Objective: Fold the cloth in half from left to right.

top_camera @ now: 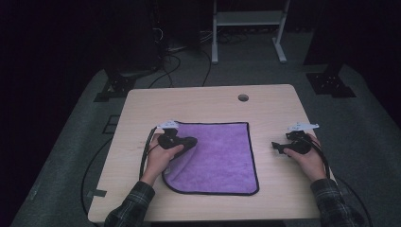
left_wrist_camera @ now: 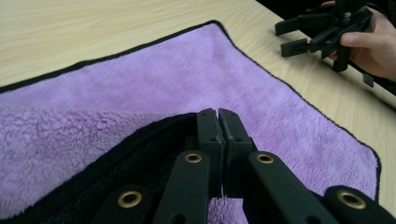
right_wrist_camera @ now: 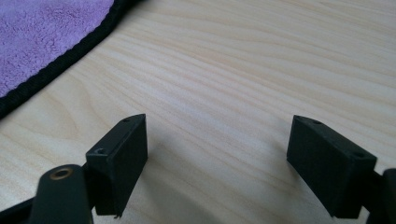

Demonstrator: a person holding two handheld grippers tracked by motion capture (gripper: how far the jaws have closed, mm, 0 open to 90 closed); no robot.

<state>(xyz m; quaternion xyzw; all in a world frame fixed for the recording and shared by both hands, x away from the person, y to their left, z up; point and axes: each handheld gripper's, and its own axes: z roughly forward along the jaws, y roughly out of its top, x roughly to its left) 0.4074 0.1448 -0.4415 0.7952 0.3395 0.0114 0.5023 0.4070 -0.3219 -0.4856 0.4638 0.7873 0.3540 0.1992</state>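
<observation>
A purple cloth [top_camera: 222, 151] with a black hem lies flat on the wooden table [top_camera: 208, 101]. Its near left corner is lifted and folded over onto the rest. My left gripper [top_camera: 191, 142] is shut on that lifted hem; in the left gripper view the jaws [left_wrist_camera: 218, 116] meet with the black edge running into them over the cloth [left_wrist_camera: 196, 70]. My right gripper [top_camera: 276, 147] rests to the right of the cloth, open, with bare wood between its jaws [right_wrist_camera: 217, 158]. A corner of the cloth [right_wrist_camera: 37, 28] shows at its upper left. The left gripper view also catches the right gripper [left_wrist_camera: 281, 38].
A round hole [top_camera: 243, 98] sits near the table's far edge. Beyond the table stand a white frame [top_camera: 248, 19] and dark stands, with cables [top_camera: 175, 61] on the grey floor. Bare wood surrounds the cloth on all sides.
</observation>
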